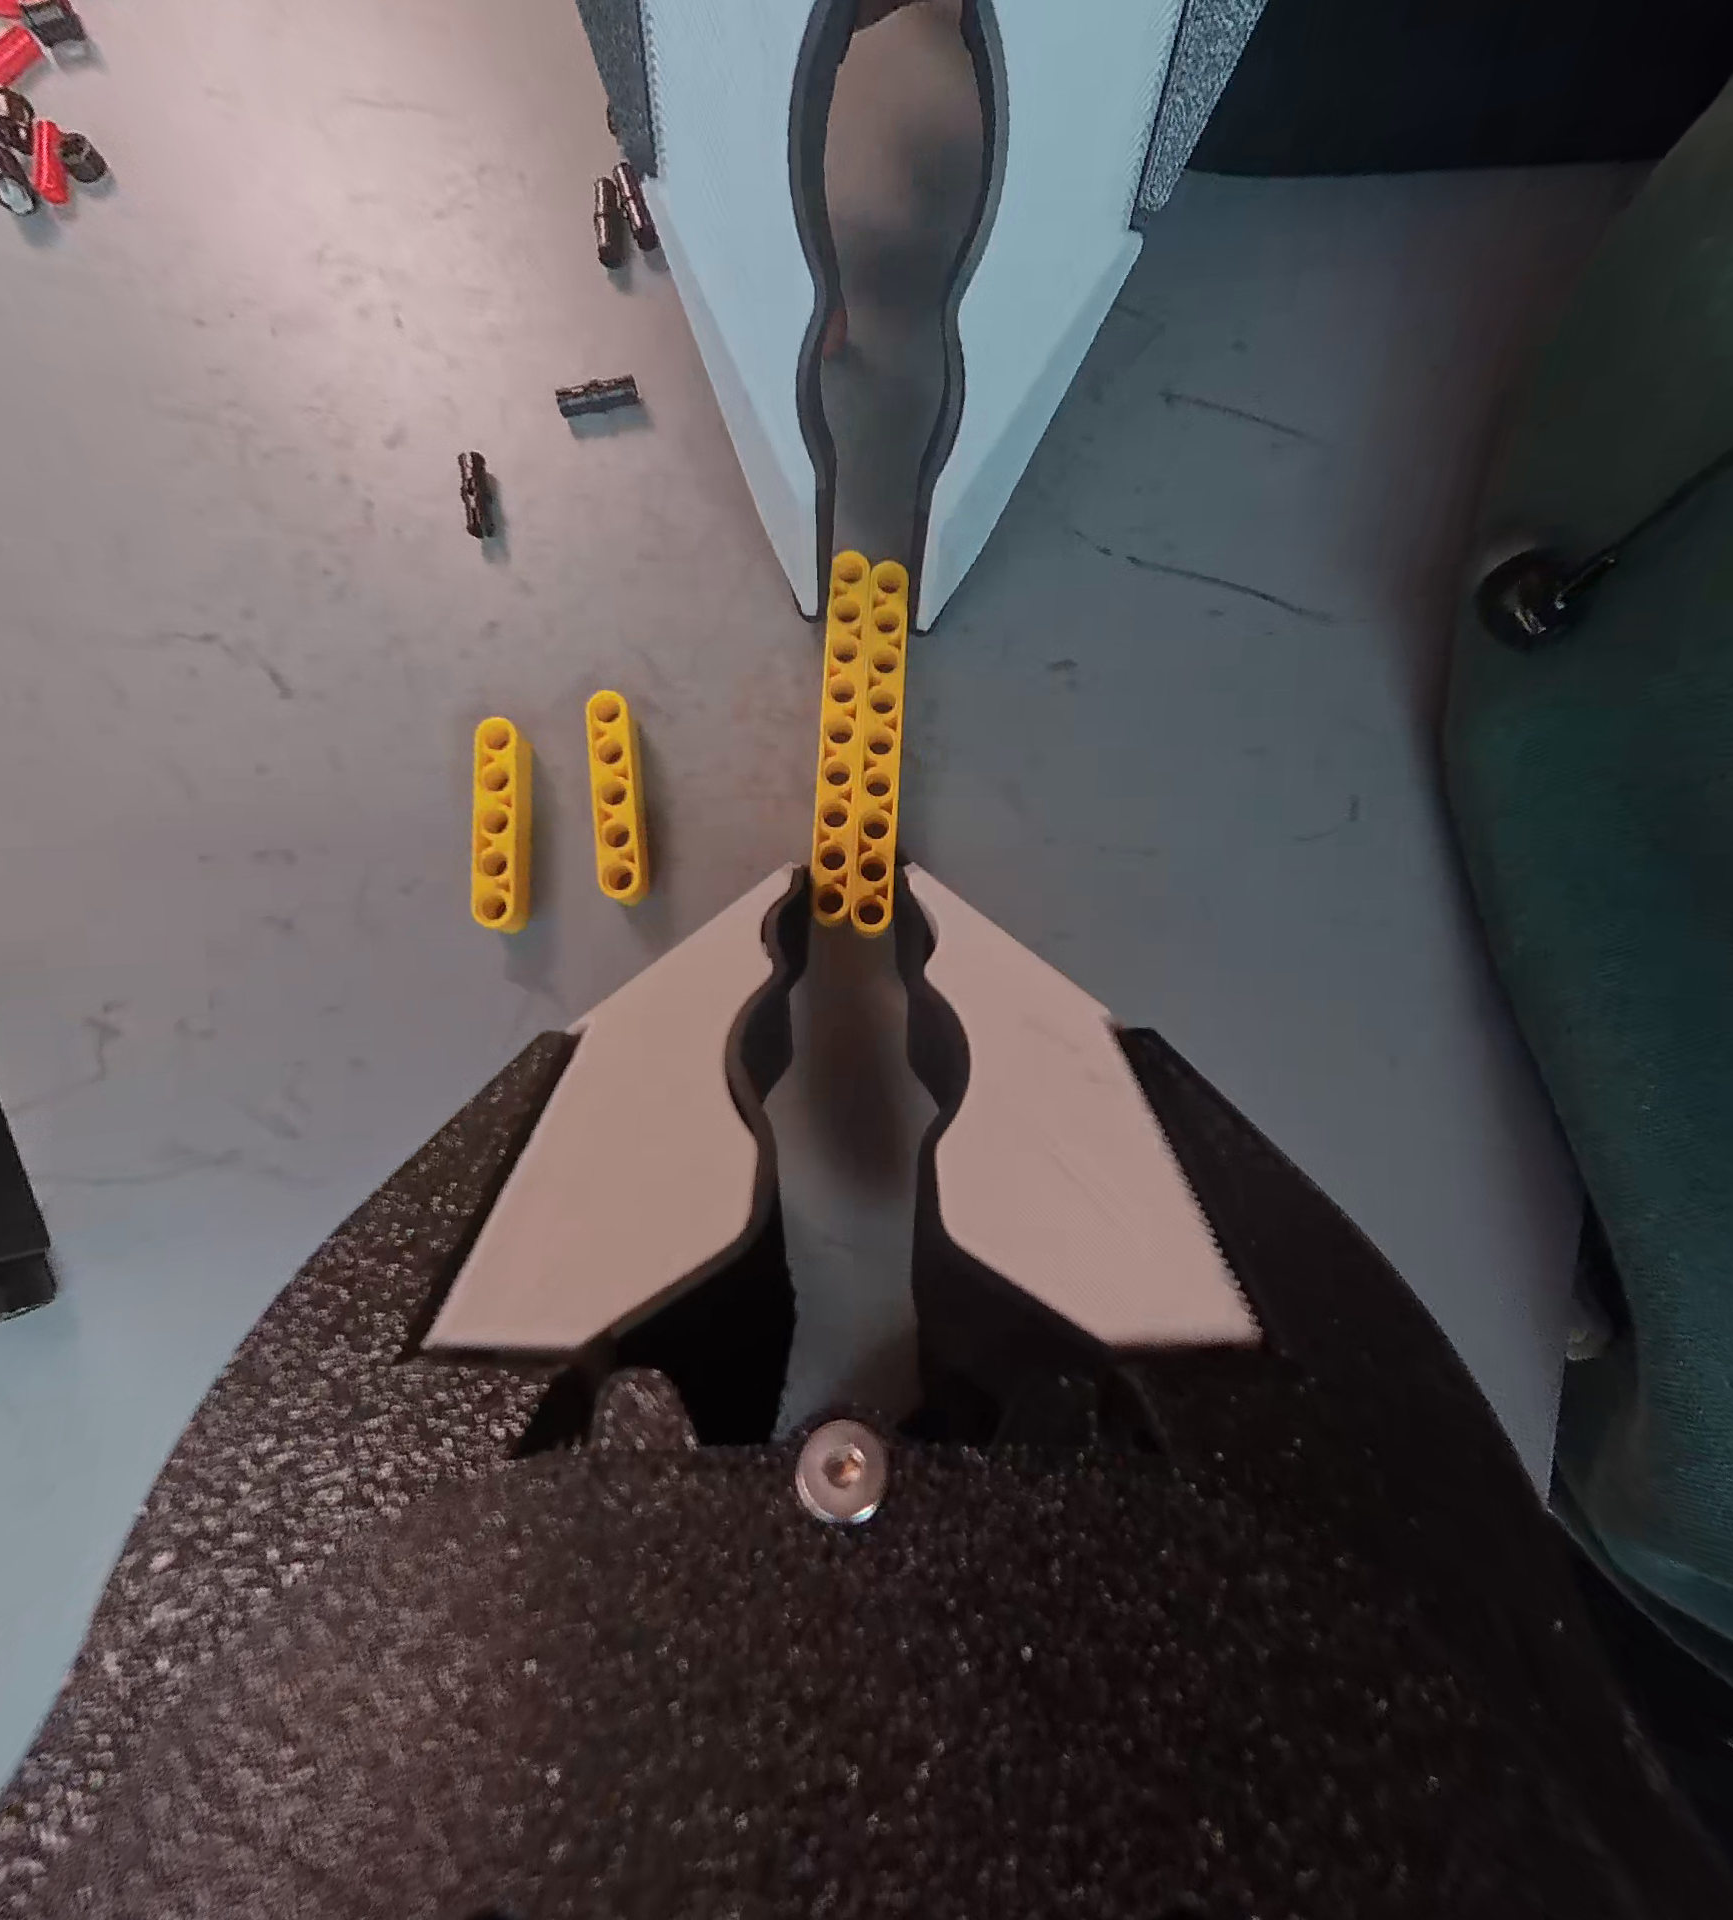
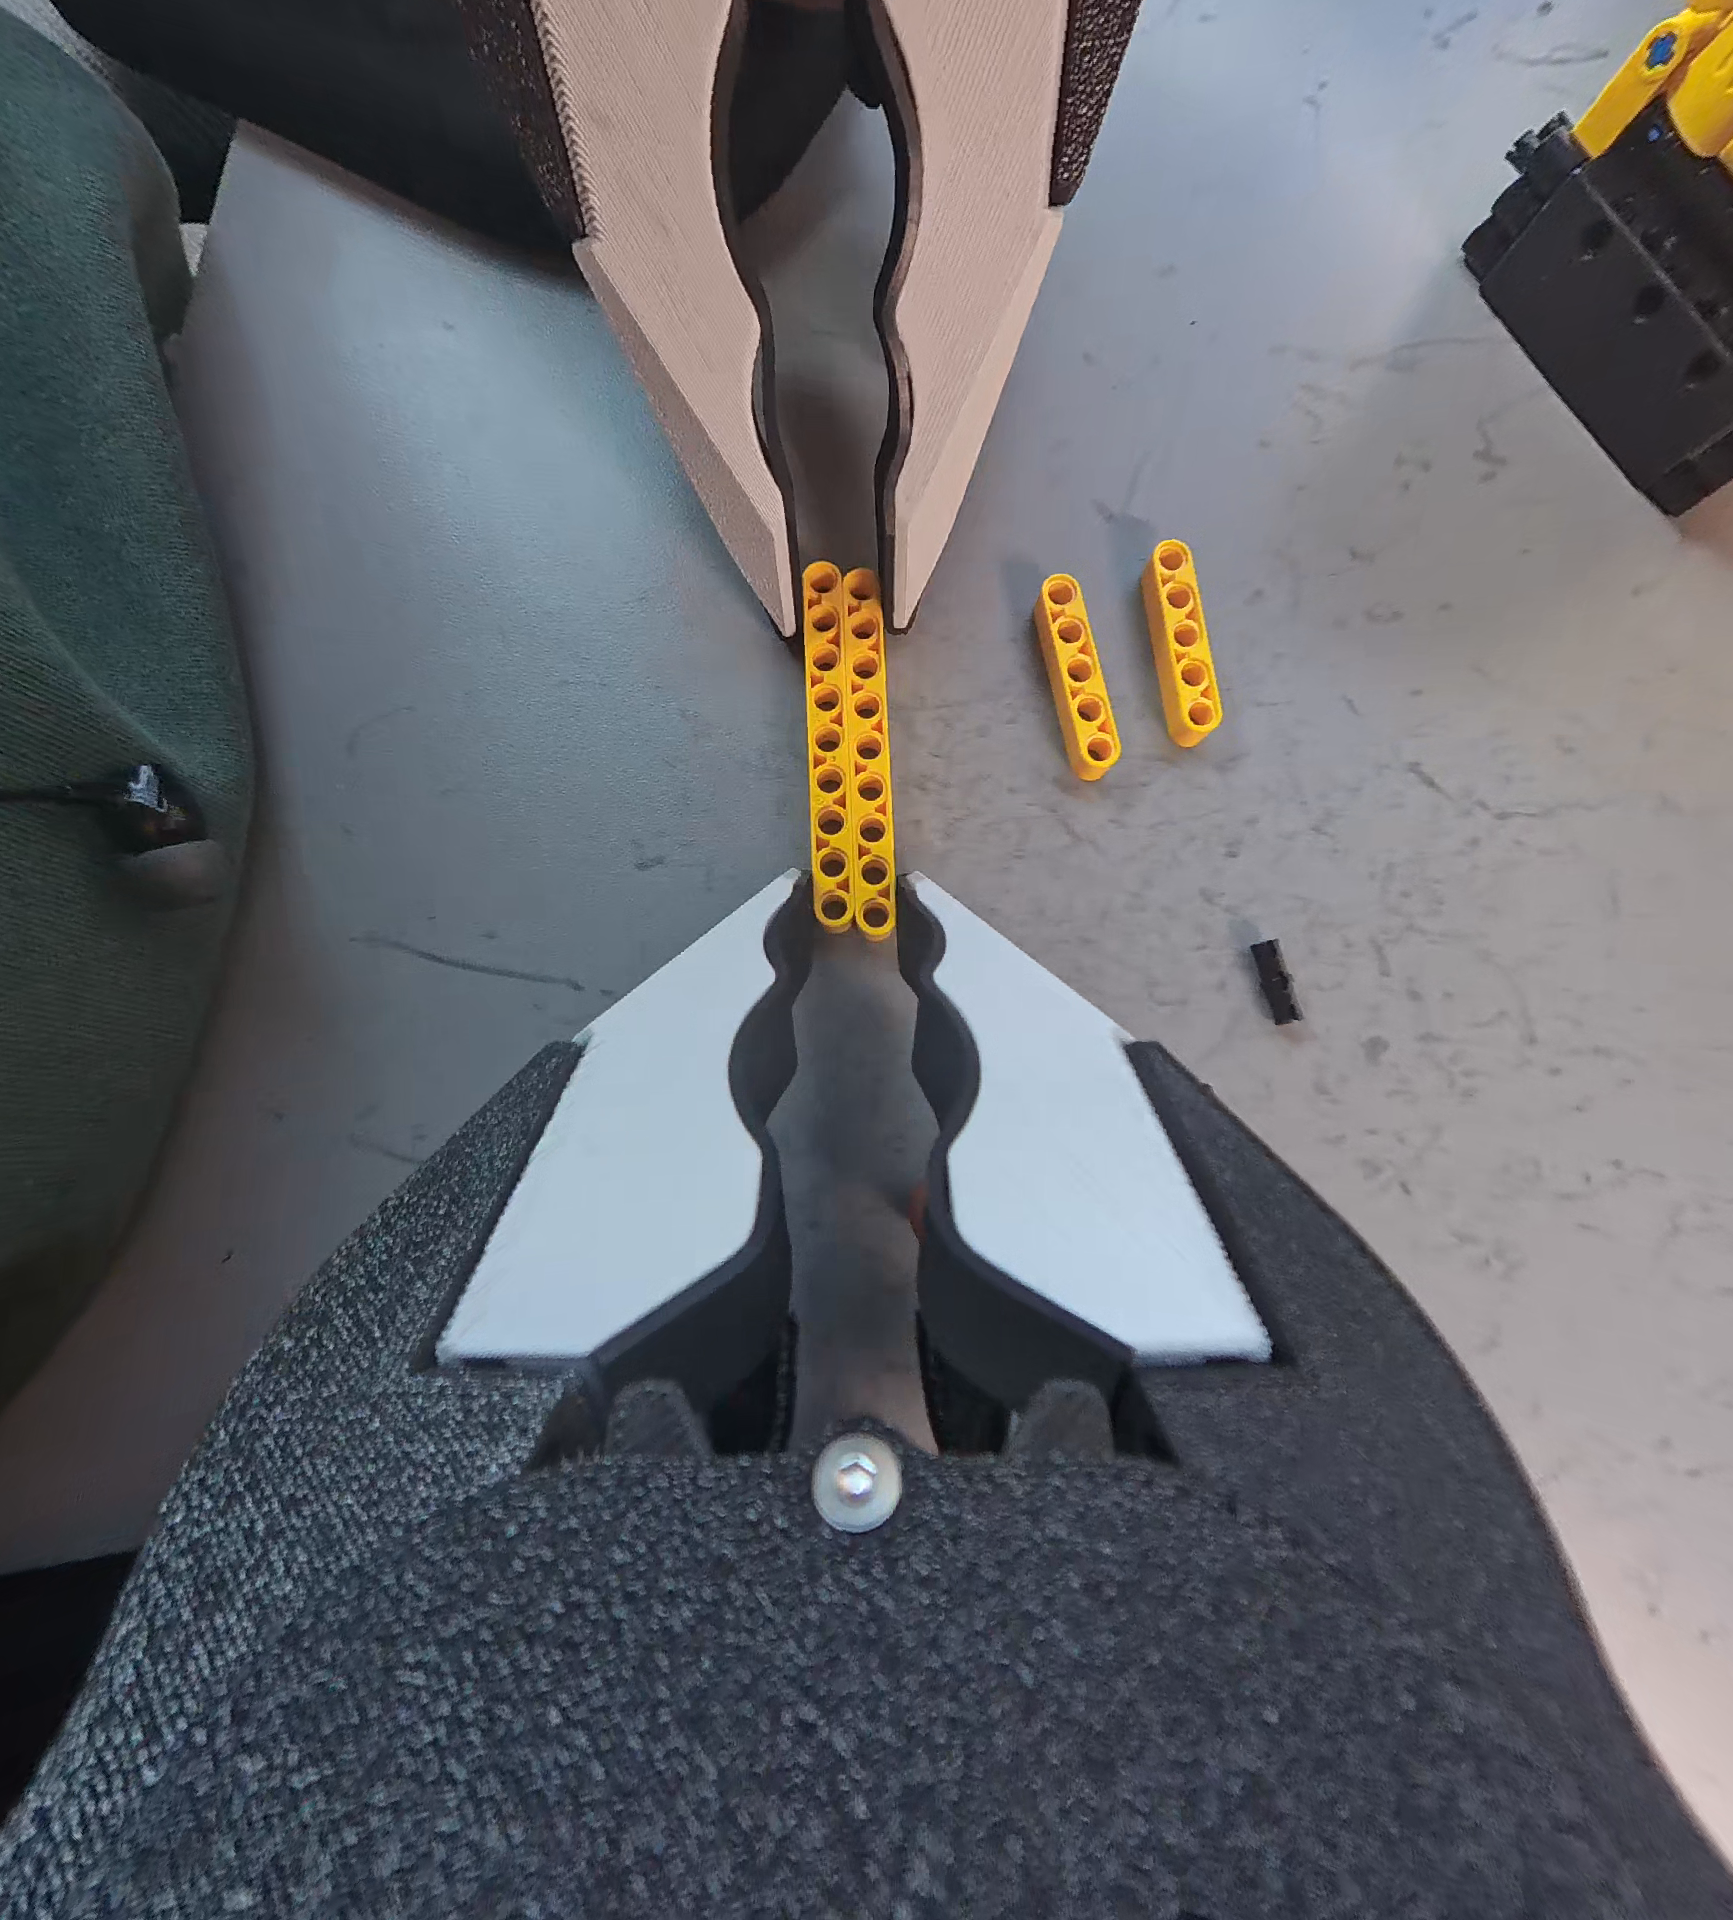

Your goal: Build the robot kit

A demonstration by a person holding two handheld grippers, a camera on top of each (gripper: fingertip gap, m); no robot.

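Paired yellow beams (image 1: 857, 740) pinched at opposite ends by left tongs (image 1: 851, 896) and right tongs (image 2: 849, 902), above surface (image 1: 218, 582); uneven squeeze could split pair.

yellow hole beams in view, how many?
4. Two long beams lie side by side, clamped at opposite ends by the left tongs and right tongs. Two short beams lie loose on the table beside them.

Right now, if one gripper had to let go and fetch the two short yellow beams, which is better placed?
Probably the left gripper. Both it and the right gripper clamp the paired long beams, but the short beams lie beside the left one's tips, farther from the right's.
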